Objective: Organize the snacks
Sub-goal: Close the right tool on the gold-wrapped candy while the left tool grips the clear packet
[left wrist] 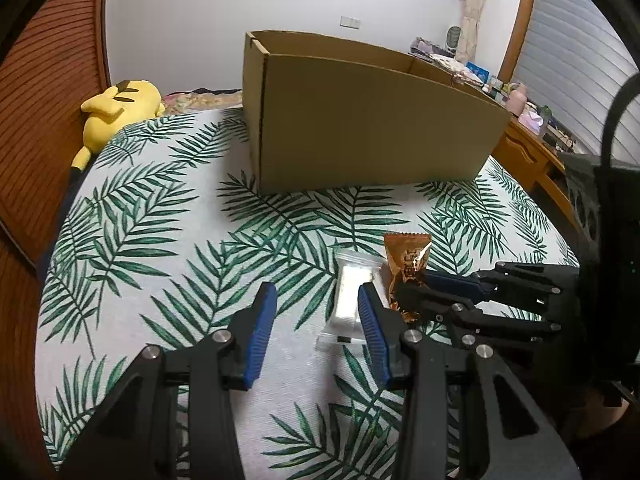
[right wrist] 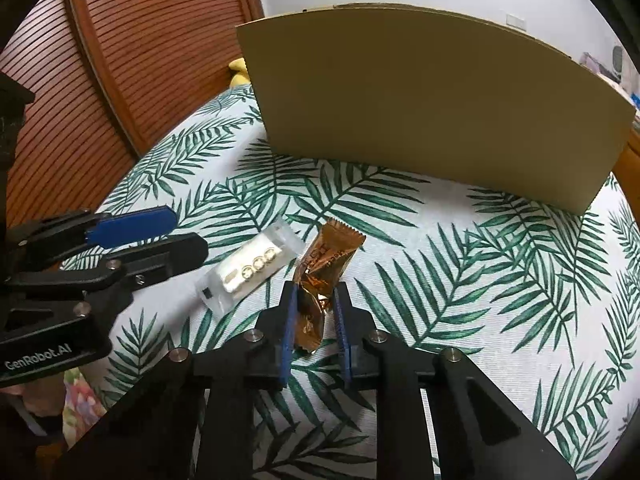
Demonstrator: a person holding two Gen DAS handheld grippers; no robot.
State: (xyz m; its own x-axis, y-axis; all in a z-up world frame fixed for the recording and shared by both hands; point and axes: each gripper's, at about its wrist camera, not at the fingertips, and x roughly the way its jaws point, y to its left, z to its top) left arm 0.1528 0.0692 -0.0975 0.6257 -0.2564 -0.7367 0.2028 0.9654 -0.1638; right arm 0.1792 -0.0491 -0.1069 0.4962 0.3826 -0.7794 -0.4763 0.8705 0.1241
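Note:
An orange-brown foil snack packet [right wrist: 320,268] lies on the leaf-print cloth [right wrist: 460,280], its near end between the fingers of my right gripper [right wrist: 316,292], which close around it. A clear packet with a white bar [right wrist: 248,268] lies just left of it. In the left wrist view my left gripper [left wrist: 318,300] is open and empty, its right finger beside the clear packet [left wrist: 354,296]; the orange packet [left wrist: 406,264] and the right gripper [left wrist: 416,288] are to its right. An open cardboard box [left wrist: 360,128] stands behind the snacks.
A yellow plush toy [left wrist: 116,108] lies at the far left by the wooden slatted headboard [left wrist: 40,100]. A wooden desk with small items [left wrist: 532,136] stands right of the box. The box's front wall [right wrist: 440,112] is close behind the snacks.

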